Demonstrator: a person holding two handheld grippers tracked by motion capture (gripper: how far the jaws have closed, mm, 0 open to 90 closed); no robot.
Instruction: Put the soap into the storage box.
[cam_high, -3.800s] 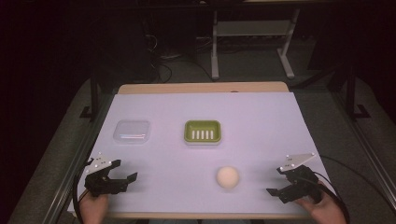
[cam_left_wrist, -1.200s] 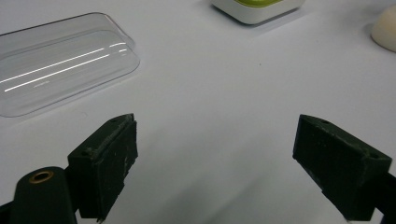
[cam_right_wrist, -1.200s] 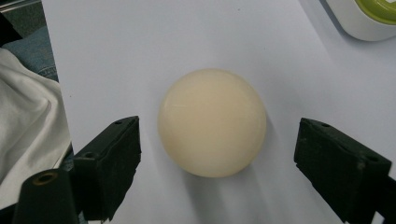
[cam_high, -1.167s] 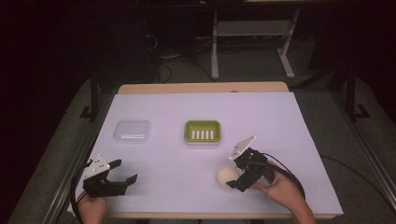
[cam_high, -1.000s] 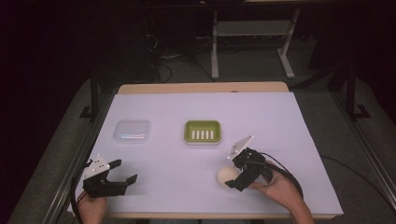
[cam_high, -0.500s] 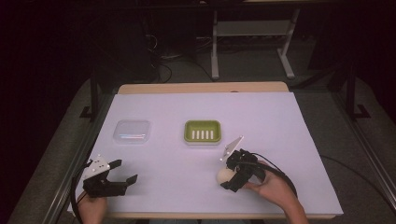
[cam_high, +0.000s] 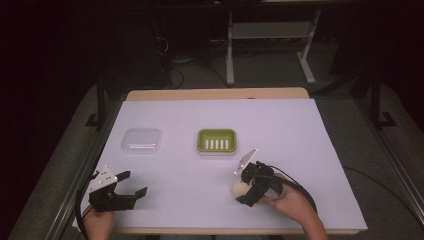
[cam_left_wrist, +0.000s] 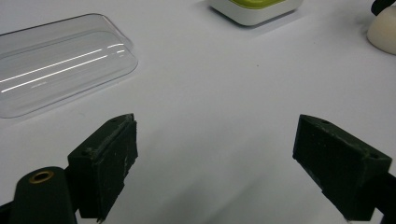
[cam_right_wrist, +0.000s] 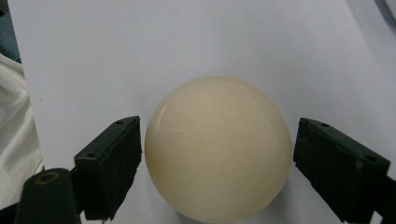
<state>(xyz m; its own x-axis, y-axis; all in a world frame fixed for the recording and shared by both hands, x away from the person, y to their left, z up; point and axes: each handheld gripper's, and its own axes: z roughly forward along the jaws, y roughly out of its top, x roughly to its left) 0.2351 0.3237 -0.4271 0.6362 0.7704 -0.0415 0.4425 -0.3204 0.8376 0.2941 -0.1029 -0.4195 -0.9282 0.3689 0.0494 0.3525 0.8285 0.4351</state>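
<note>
**Right gripper set to close on the soap ball**

The right gripper (cam_right_wrist: 217, 163) is spread around the cream ball (cam_right_wrist: 218, 148), which sits between its jaws on the table (cam_high: 310, 150); contact looks absent, though the left gap is slim. The grasp is in hand. Next: squeeze evenly, then lift. The left gripper (cam_left_wrist: 224, 158) rests spread, holding nothing.

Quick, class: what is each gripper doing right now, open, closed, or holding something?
Left gripper: open, holding nothing, above bare table.
Right gripper: open, its fingers either side of the cream soap, not clamped on it.
</note>
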